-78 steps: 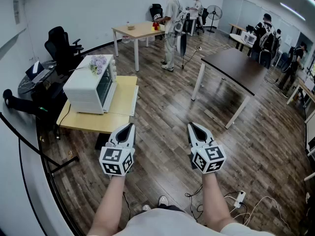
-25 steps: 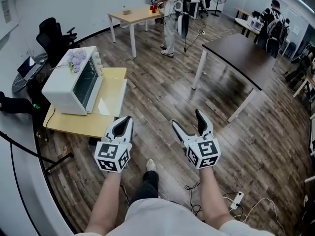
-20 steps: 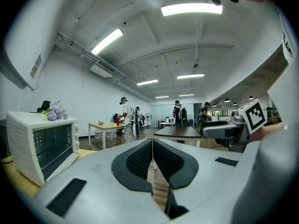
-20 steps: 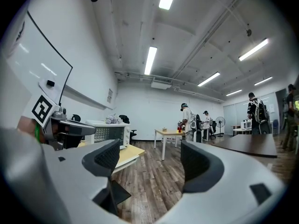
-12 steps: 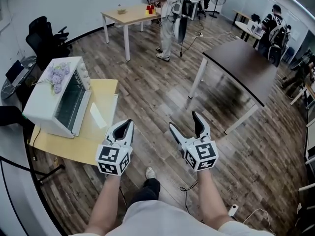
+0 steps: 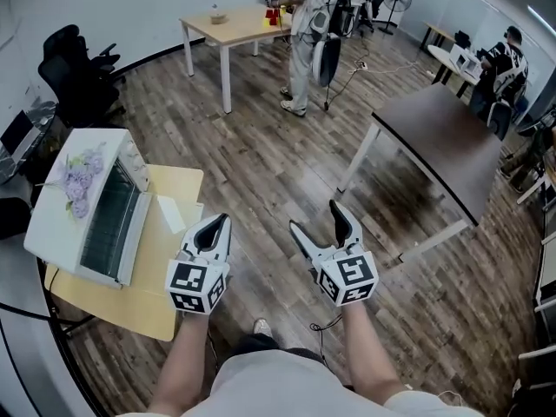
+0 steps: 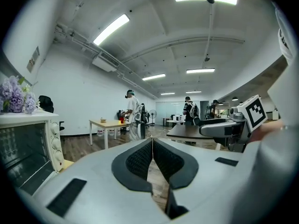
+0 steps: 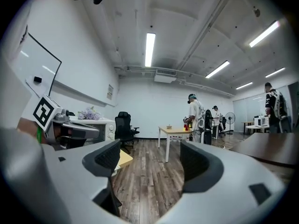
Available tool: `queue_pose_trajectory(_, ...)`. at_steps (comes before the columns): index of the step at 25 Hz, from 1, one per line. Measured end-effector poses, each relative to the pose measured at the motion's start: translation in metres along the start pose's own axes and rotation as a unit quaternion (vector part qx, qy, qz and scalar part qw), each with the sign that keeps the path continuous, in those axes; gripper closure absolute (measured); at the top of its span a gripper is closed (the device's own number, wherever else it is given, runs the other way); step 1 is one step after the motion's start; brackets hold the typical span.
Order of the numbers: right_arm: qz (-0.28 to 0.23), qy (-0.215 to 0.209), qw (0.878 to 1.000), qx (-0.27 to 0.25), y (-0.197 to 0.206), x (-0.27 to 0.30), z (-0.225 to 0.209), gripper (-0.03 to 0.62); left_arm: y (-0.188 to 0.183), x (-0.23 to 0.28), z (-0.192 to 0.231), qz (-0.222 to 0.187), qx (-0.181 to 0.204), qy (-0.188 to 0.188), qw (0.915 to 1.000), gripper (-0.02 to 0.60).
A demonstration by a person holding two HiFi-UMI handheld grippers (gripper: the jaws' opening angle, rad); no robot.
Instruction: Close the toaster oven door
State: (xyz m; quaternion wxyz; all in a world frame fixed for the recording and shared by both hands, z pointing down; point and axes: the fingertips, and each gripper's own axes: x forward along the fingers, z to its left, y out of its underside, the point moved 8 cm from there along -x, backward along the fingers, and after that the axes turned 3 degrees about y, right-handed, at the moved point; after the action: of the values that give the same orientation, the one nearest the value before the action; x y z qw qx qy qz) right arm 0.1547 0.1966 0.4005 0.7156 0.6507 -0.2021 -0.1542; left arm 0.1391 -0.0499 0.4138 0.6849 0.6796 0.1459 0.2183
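The white toaster oven [image 6: 65, 220] stands on a small light wooden table [image 6: 165, 298] at the left, purple flowers [image 6: 74, 181] on its top. Its glass door [image 6: 109, 224] faces right and lies close against the front; I cannot tell whether it is fully shut. My left gripper [image 6: 217, 224] hangs shut over the table's right edge, right of the door and apart from it. My right gripper [image 6: 317, 218] is open and empty over the wooden floor. The left gripper view shows the left gripper [image 7: 152, 143] closed, oven [image 7: 25, 148] at left. In the right gripper view, the right gripper [image 8: 152, 153] gapes.
A white card [image 6: 171, 214] lies on the small table in front of the oven. A dark table [image 6: 452, 146] stands to the right, a light table [image 6: 230, 20] and a standing person [image 6: 304, 24] farther back. Black office chairs [image 6: 74, 68] are behind the oven.
The right gripper, shut three seconds ago, now stands open. Both grippers and the view have come closer to the oven's table; the oven now sits lower at the left.
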Motion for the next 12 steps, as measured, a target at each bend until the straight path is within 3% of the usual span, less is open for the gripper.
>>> queue_pose_trajectory(7, 0.004, -0.025, 1.0, -0.004, -0.007, 0.064, -0.021, 0.046, -0.004, 0.041, 0.035, 0.003, -0.006, -0.02, 0.9998, 0.566)
queue_pose_trajectory(12, -0.001, -0.084, 0.996, -0.014, -0.009, 0.122, -0.016, 0.048, -0.004, 0.051, 0.064, -0.004, -0.01, -0.067, 0.9977, 0.567)
